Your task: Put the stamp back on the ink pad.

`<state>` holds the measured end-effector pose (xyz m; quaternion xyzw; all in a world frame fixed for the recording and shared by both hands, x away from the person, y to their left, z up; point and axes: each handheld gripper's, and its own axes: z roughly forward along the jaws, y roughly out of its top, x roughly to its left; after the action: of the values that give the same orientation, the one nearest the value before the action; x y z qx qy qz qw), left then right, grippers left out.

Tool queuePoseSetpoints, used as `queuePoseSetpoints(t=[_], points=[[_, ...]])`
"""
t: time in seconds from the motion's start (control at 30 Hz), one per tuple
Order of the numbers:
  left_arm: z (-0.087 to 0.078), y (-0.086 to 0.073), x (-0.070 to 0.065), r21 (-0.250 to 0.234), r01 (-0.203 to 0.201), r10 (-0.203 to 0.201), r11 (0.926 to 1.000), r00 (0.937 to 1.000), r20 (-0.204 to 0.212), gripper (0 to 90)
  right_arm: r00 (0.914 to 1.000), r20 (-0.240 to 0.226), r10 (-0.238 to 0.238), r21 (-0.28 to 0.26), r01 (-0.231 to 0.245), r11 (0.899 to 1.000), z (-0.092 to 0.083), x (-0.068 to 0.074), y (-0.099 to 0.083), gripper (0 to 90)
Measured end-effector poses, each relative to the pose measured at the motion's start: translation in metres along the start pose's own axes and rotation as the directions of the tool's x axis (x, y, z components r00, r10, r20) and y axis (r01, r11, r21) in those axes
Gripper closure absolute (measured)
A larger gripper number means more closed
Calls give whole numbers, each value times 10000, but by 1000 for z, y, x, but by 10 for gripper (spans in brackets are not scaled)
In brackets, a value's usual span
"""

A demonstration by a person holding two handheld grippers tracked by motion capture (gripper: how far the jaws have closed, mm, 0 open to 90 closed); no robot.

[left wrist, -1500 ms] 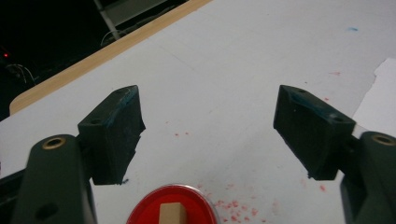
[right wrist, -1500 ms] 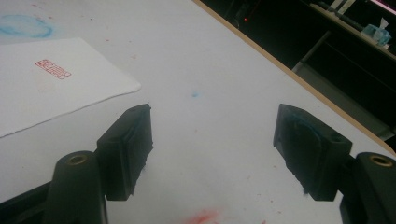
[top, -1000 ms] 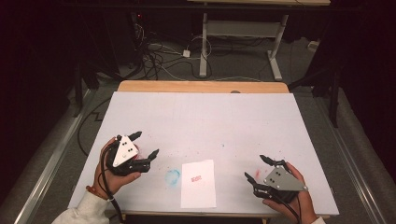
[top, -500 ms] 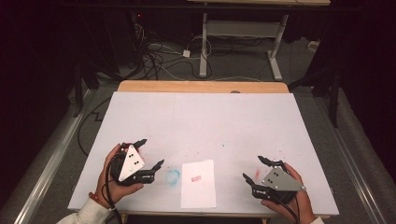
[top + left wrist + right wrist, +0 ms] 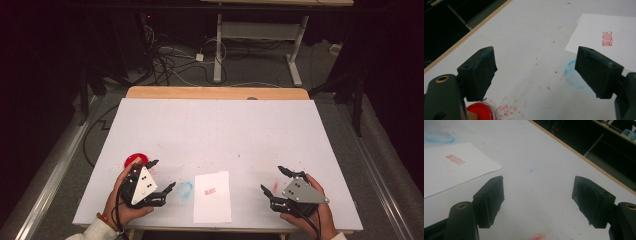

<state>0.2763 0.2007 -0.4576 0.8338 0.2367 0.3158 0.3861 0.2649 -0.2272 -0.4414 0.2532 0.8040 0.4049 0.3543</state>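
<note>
Both grippers sit with jaws spread wide and empty: left gripper [image 5: 160,176] beside a round red ink pad [image 5: 134,160], right gripper [image 5: 278,181] near the table's front edge. Between them lies a white rectangular paper sheet [image 5: 212,196], long axis running front to back on the white table [image 5: 220,130], with its small red stamp mark [image 5: 210,190] running crosswise.

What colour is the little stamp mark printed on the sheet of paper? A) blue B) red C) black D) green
B: the stamp mark on the white paper is red in the high view and both gripper views; the blue ring is a smudge on the table beside the paper, not on it.
</note>
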Motion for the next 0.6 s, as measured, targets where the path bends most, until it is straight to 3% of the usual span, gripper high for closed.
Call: queuePoseSetpoints(t=[0.17, 0.27, 0.33, 0.6], points=[[1, -12, 3, 217, 176, -180, 9996, 9996, 201, 169, 10000, 37, 71, 7, -71, 10000, 0, -1, -1, 259], [0, -21, 4, 498, 55, -62, 9987, 9999, 154, 169, 10000, 30, 76, 43, -77, 10000, 0, -2, -3, 259], [-1, -26, 6, 629, 294, -312, 9976, 9991, 274, 170, 10000, 19, 93, 58, -93, 9999, 0, -2, -3, 259], [-6, -29, 5, 714, 404, -421, 9966, 9989, 223, 170, 10000, 40, 0, -51, 0, 10000, -1, -1, -1, 260]])
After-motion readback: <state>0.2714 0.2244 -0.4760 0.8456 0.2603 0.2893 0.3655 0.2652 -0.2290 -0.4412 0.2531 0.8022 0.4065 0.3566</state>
